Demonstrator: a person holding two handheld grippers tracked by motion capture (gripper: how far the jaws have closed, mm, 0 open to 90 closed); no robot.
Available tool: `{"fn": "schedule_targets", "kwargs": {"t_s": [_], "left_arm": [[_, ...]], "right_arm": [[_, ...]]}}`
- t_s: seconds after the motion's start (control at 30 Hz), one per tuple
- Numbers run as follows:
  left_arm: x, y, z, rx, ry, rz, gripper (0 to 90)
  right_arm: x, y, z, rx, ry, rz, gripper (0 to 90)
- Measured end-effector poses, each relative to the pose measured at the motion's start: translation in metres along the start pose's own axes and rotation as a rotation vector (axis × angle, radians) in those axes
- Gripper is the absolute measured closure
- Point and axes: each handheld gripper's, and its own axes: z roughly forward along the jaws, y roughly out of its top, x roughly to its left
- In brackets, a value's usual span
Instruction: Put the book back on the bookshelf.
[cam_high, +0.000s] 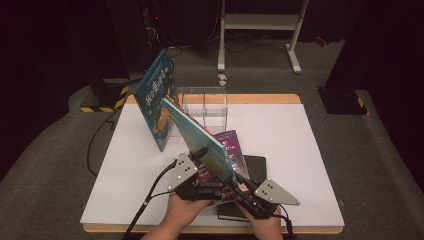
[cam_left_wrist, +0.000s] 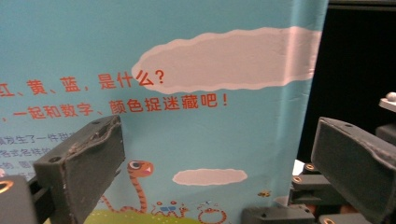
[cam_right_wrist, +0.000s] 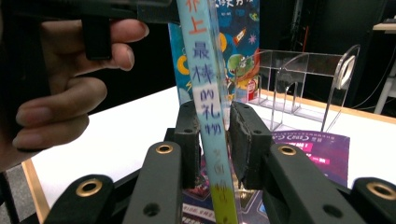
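Right gripper clamped on light-blue book spine, book upright, long axis pointing ahead toward clear rack. Left gripper jaws apart, book cover right in front.

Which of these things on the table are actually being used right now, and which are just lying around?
In use:
light blue book, gripped at its spine by the right gripper
left gripper, jaws apart beside its cover
clear book rack, probably where it goes

Lying about:
dark blue book leaning at the rack
purple book
black book
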Motion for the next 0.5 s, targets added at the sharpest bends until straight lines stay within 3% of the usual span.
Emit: {"fn": "schedule_targets", "kwargs": {"t_s": [0.33,0.5], "left_arm": [[-0.0027,-0.0007,0.0024,0.008,0.080,-0.003,0.4],[-0.0033,-0.0015,0.0028,0.008,0.097,0.004,0.2]], "right_arm": [[0.0026,-0.0042,-0.0018,0.021,0.033,-0.008,71.8],[0.0044,-0.0060,-0.0007,0.025,0.053,-0.009,71.2]]}}
